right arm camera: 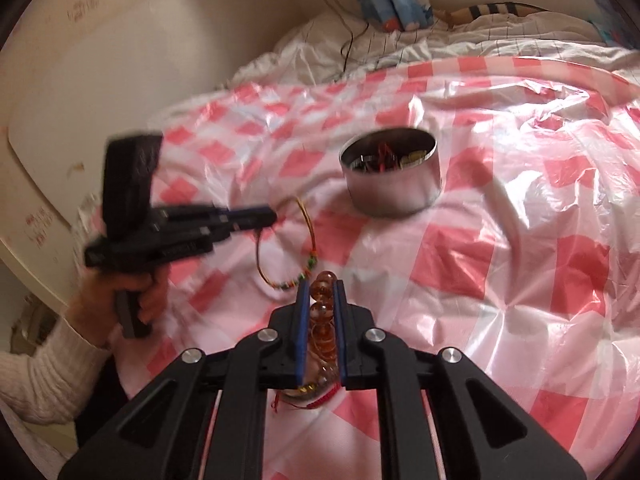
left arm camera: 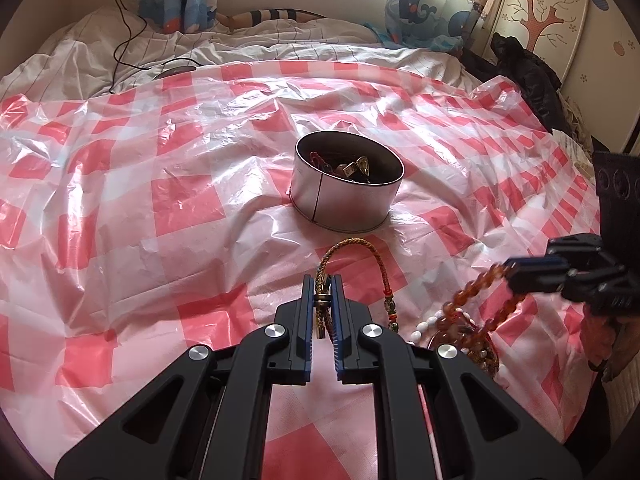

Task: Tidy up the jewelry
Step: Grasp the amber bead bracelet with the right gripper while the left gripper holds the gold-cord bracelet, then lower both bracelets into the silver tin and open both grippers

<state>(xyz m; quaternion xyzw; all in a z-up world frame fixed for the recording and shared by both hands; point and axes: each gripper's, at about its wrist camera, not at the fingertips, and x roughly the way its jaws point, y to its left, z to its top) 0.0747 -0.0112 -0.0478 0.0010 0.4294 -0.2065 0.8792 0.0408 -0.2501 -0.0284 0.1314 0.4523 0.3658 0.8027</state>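
A round metal tin (left arm camera: 346, 188) with several jewelry pieces inside stands on the red-and-white checked plastic sheet (left arm camera: 120, 200); it also shows in the right wrist view (right arm camera: 394, 172). My left gripper (left arm camera: 322, 280) is shut on a gold braided cord bracelet (left arm camera: 362, 250), whose loop hangs ahead of the fingers. My right gripper (right arm camera: 321, 286) is shut on an amber bead bracelet (right arm camera: 322, 312); this bracelet also shows in the left wrist view (left arm camera: 476, 292), dangling from the right gripper (left arm camera: 516, 270). The left gripper (right arm camera: 268, 214) shows blurred in the right wrist view.
A small pile of jewelry with white beads (left arm camera: 430, 322) and a red cord (right arm camera: 320, 400) lies on the sheet under the right gripper. White bedding (left arm camera: 120, 48) and a black cable (left arm camera: 124, 28) lie behind. A wardrobe (left arm camera: 560, 20) stands at the right.
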